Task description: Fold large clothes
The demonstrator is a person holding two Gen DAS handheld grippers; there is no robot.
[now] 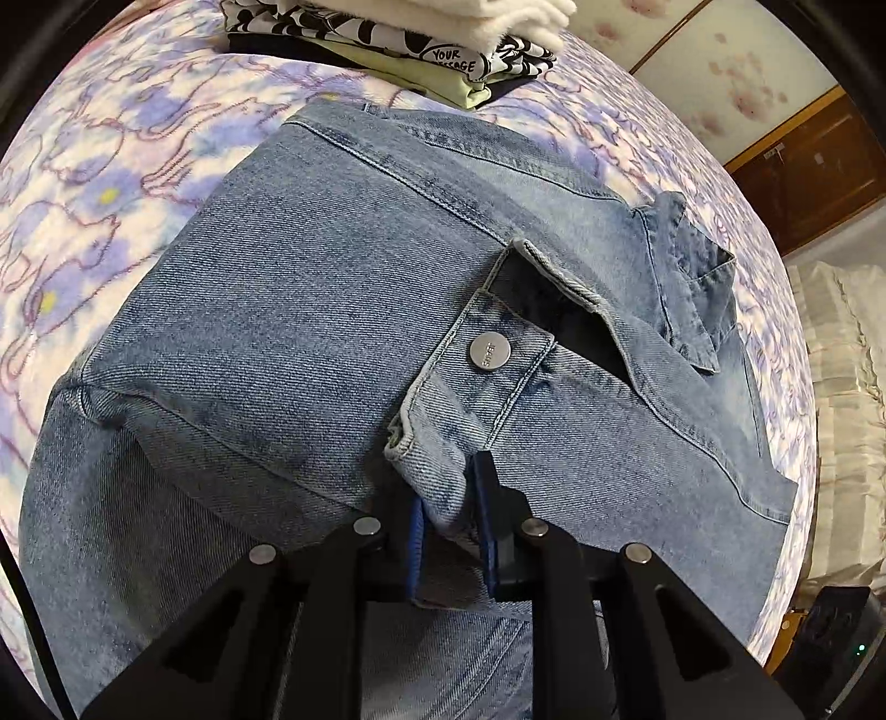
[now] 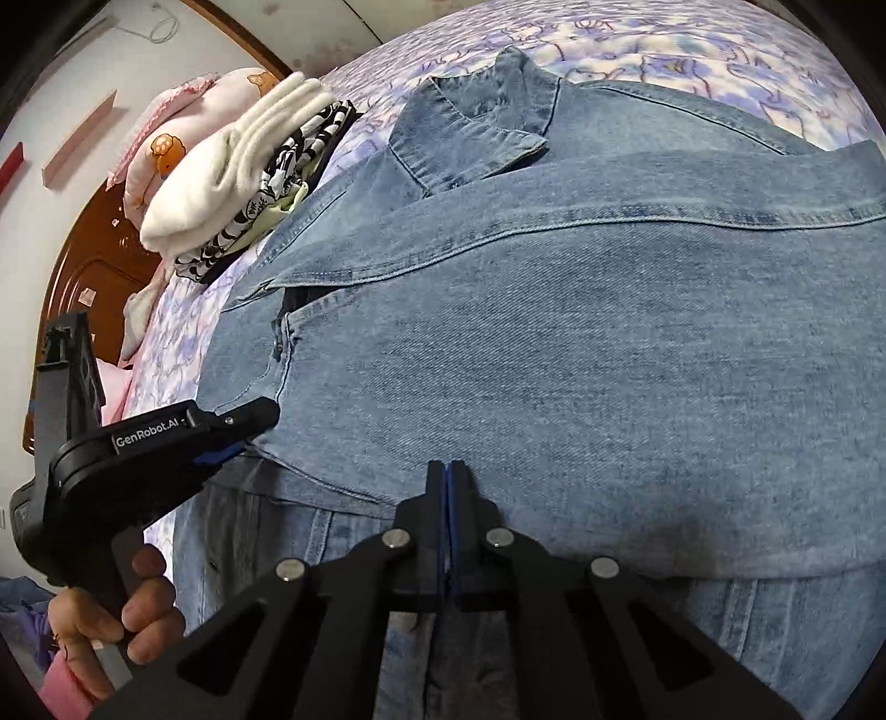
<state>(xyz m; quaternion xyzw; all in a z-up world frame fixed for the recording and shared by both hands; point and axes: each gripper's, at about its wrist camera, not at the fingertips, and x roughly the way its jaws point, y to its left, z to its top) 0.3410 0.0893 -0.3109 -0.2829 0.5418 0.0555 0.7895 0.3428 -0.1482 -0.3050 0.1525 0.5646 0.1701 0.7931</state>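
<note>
A blue denim jacket (image 1: 310,310) lies spread on the bed, back panel up, its collar (image 1: 686,277) at the far right. A sleeve is folded across it, and the cuff (image 1: 443,443) with a metal button (image 1: 489,350) sits between the blue pads of my left gripper (image 1: 451,498), which is shut on that cuff. In the right wrist view the jacket (image 2: 554,332) fills the frame. My right gripper (image 2: 448,471) is shut, pads together, tips at the jacket's near folded edge with no cloth seen between them. The left gripper (image 2: 249,437), held by a hand (image 2: 138,609), grips the fabric at the left.
A stack of folded clothes (image 1: 443,44) (image 2: 232,177), white on top, sits at the far side of the floral purple bedsheet (image 1: 83,194) (image 2: 664,39). A pink pillow (image 2: 166,144) and a wooden headboard (image 2: 94,260) lie beyond it. A wooden cabinet (image 1: 814,166) stands past the bed.
</note>
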